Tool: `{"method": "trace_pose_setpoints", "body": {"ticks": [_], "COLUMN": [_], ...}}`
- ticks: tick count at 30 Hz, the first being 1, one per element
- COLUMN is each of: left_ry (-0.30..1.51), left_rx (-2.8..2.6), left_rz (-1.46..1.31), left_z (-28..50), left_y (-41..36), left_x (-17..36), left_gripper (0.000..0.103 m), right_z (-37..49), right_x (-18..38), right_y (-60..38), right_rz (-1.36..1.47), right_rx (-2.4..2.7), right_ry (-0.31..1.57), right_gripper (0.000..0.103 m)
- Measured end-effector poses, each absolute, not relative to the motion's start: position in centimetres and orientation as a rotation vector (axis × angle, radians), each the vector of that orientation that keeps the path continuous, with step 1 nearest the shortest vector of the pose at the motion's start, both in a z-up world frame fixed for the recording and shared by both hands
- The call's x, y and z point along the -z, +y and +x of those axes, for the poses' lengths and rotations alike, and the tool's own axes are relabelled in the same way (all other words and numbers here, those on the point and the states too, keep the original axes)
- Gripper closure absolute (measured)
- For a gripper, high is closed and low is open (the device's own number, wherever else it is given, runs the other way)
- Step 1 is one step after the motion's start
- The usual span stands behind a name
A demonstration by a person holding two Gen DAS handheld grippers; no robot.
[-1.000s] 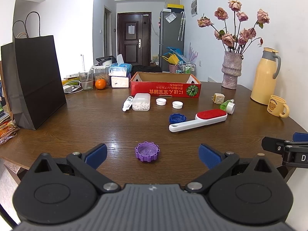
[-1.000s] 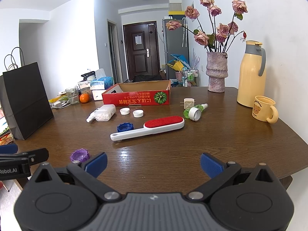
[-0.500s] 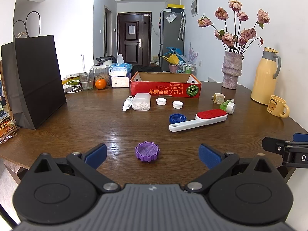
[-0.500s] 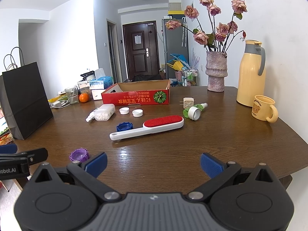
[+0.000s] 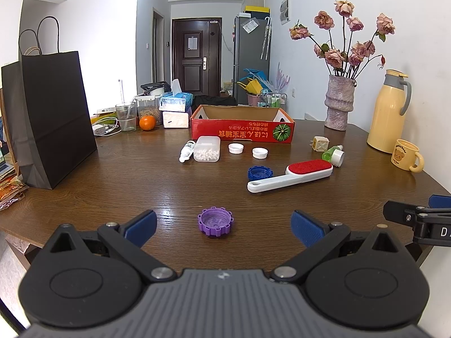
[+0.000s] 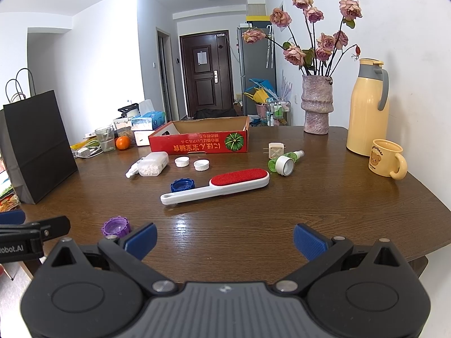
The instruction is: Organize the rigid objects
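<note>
Left tool [image 5: 224, 228] and right tool [image 6: 225, 242], side by side, fingers spread wide.

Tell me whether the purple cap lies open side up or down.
Open side up: the purple cap shows its hollow inside and rim, resting flat on the table.
</note>
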State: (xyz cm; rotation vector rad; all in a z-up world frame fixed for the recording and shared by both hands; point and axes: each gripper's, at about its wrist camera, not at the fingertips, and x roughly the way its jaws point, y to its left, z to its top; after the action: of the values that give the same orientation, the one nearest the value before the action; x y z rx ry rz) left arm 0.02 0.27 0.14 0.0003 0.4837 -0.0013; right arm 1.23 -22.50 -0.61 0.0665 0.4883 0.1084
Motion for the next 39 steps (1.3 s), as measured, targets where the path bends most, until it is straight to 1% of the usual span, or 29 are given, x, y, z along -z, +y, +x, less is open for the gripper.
{"method": "trace_pose_setpoints", "body": {"ticks": [16,19,34,39], "left_ry": [0.509,0.523,0.661,0.708], "left_rx": [-0.006,-0.006,-0.027,-0.037], "left_rz": [-0.001,-0.007,-0.013,0.001], "left_z": [0.9,1.6,8.3,10.9], "left_y": [0.2,0.4,1.5,1.6], "left_x": [0.9,1.3,4.7,5.9], "left_gripper": [0.0,0.0,0.0,0.004], "right_z": [1.7,2.4,8.4,10.7], "right_x": [0.6,1.6,3.8,4.5], "right_y": [-22.0,-22.7,-22.5,-22.1], "right_rz": [0.066,0.074,0.092,0.096], "right_rx": [-0.107,-0.118,-0.135,-0.146], "right_ry": [0.49,0.512,0.588,0.617], "right_gripper": [0.0,0.0,0.0,0.0]}}
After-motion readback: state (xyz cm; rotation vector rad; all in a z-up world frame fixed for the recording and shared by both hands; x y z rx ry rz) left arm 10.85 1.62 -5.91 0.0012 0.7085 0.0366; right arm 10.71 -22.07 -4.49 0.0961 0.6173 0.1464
